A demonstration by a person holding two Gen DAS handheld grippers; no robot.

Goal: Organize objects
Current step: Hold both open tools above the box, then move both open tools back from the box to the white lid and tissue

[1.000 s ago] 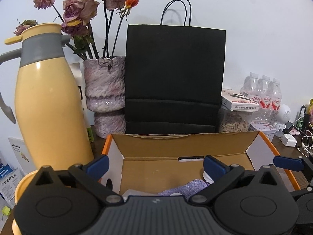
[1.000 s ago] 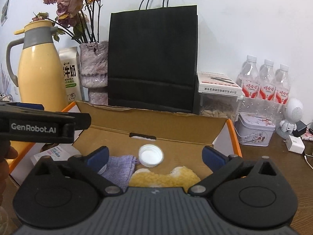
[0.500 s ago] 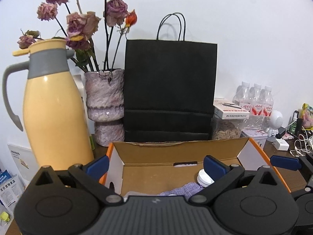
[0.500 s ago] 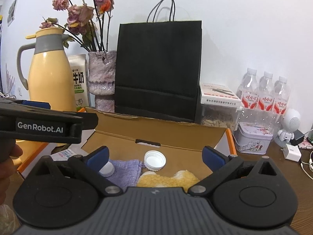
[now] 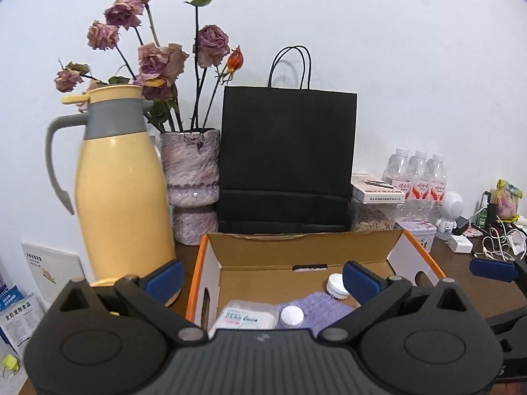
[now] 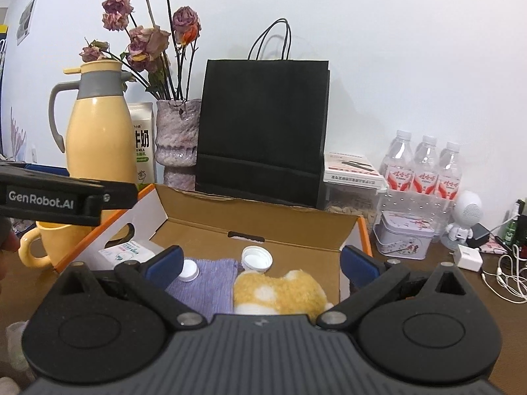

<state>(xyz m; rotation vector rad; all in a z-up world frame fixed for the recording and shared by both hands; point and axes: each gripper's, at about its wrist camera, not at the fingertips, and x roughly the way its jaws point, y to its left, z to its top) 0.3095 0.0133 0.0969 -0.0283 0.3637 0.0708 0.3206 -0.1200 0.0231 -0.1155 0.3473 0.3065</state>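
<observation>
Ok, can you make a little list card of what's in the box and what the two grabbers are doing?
box: open cardboard box, orange edges
inside: purple cloth, yellow plush toy, two white caps, small white packet
left gripper: open, holding nothing
right gripper: open, holding nothing
behind box: black paper bag, yellow jug, vase of dried roses

milk carton [image 6: 142, 151] half behind jug [image 6: 98, 138], plush toy [image 6: 280, 291] partly hidden
</observation>
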